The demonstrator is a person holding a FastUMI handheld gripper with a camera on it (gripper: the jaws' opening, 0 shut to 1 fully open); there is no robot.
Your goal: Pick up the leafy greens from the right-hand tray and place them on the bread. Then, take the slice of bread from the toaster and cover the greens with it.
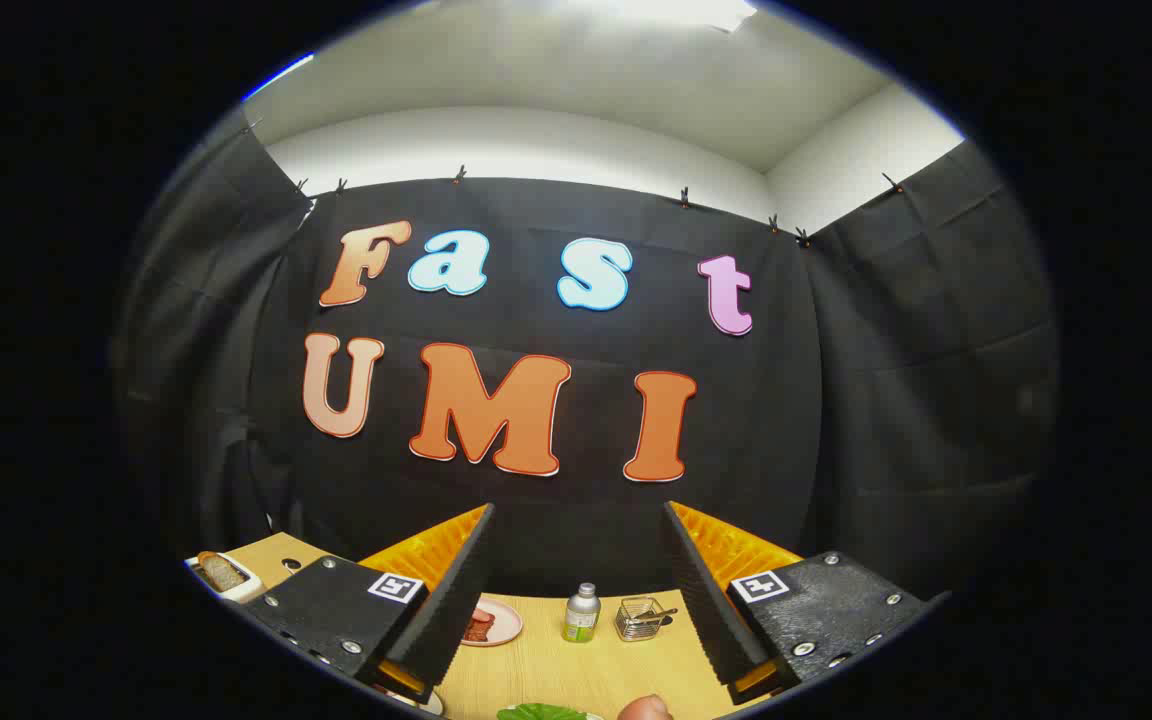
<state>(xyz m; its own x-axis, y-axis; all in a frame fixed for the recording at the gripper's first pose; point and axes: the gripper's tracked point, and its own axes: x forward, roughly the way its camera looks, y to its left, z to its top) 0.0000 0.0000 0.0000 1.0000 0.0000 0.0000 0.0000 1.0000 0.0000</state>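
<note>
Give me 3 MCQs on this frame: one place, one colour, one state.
1. Where is the slice of bread that stands upright?
A. in the white toaster, left of the left finger
B. on the pink plate
C. in the wire basket

2. What colour is the plate between the fingers?
A. blue
B. pink
C. black

3. How is the tool?
A. shut on the bottle
B. shut on the greens
C. open, holding nothing

Answers:
1 A: the slice sticks up out of the toaster's slot.
2 B: its rim is pink, beside the small bottle.
3 C: the fingers stand wide apart, the leafy greens lying untouched below them.
</note>
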